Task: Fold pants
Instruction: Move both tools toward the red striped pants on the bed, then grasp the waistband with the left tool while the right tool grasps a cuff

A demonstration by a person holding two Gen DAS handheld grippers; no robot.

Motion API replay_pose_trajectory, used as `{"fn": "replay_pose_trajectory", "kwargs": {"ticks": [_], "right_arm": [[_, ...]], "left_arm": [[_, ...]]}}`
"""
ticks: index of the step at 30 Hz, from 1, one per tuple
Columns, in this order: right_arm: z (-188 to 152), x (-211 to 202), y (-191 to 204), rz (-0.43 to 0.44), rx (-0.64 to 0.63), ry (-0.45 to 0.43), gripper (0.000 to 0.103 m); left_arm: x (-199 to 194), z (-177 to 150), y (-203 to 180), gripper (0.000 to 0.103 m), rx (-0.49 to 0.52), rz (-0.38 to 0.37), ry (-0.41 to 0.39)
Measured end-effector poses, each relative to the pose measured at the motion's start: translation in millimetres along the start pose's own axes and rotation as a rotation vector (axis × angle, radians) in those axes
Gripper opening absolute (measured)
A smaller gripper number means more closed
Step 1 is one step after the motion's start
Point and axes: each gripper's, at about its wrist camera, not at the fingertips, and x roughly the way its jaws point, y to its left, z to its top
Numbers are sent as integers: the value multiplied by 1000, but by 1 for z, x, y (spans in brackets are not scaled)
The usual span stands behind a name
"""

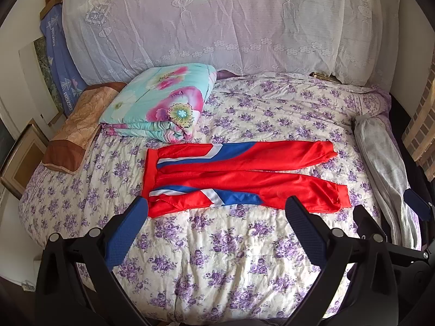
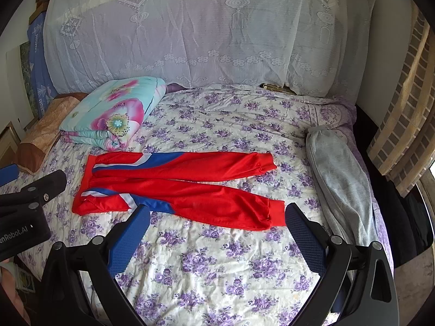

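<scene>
**Inspector:** Report position of the garment.

**Assistant:** The red pants (image 1: 244,176) lie flat on the bed (image 1: 231,258), on its purple-flowered cover, waistband toward the left, both legs running right and slightly splayed, cuffs apart. No fold made yet, by my judgement. A folded floral quilt (image 1: 160,106) sits just behind the waistband, and a grey garment (image 2: 339,179) lies along the bed's right side, near the cuffs.

**Inspector:** Jaws?

**Assistant:** The left gripper (image 1: 214,214) has its jaws spread wide, holding nothing, hovering at the near edge of the pants by the waistband end. The right gripper (image 2: 217,222) is likewise wide open and empty, short of the nearer leg and its cuff.

**Inspector:** Risks from here?

**Assistant:** Three noted.
- The fabric looks thin and slick. A shallow pinch may slip off, or take only the top layer, leaving the underside behind and the fold skewed.
- The bed cover is soft and wrinkled. Jaws pressed too deep could catch the cover along with the pants and drag it up.
- The legs are not parallel. Folding one over the other without matching cuffs and waistband corners would likely give a crooked stack.

The grey garment is close enough that a wide swing at the cuff end might snag it.
</scene>
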Motion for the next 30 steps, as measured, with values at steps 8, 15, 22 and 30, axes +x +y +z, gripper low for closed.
{"fn": "replay_pose_trajectory", "kwargs": {"ticks": [8, 15, 22, 30], "right_arm": [[1, -1, 3, 3, -2, 2, 100], [-24, 61, -19, -9, 39, 118, 100], [-86, 135, -47, -102, 50, 357, 99], [-104, 162, -70, -153, 127, 439, 99]], "left_arm": [[0, -5, 5, 98, 2, -6, 10], [96, -43, 19, 98, -111, -120, 314], [197, -104, 96, 98, -358, -15, 463], [292, -124, 188, 97, -825, -107, 525]]}}
